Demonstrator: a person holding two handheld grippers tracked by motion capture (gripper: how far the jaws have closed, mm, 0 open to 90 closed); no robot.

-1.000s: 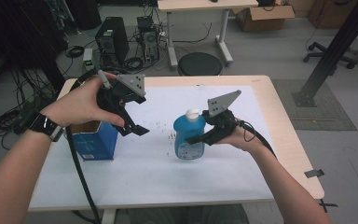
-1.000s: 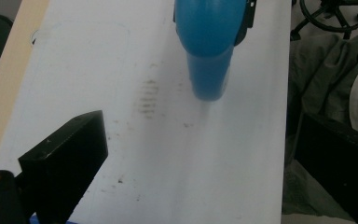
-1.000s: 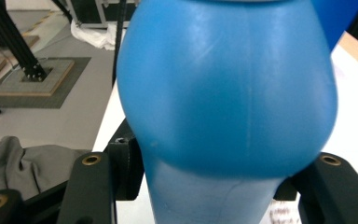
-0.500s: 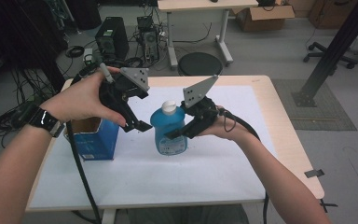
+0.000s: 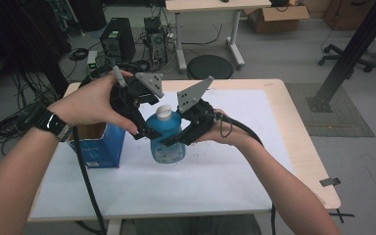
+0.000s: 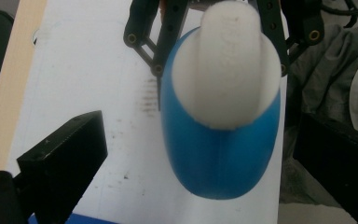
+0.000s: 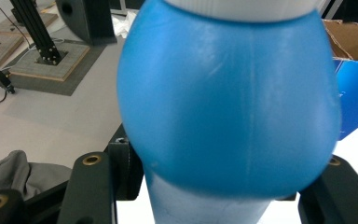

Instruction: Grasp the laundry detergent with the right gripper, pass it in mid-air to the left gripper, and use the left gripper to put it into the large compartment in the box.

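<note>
From above, the blue bottle (image 5: pixel 167 137) with its white cap (image 5: pixel 164 112) was over the white sheet (image 5: pixel 254 147) on the table (image 5: pixel 301 127), beside an open blue box (image 5: pixel 97 144). The right gripper (image 5: pixel 174 141) had its 2 jaws closed tight on the bottle's side. The right gripper view showed the bottle's round blue shoulder (image 7: pixel 228 107) up close between those jaws. The left gripper view looked down on the cap (image 6: pixel 226 60). The left gripper (image 5: pixel 149 132) had its jaws wide apart, one on each side of the bottle, not touching it.
</note>
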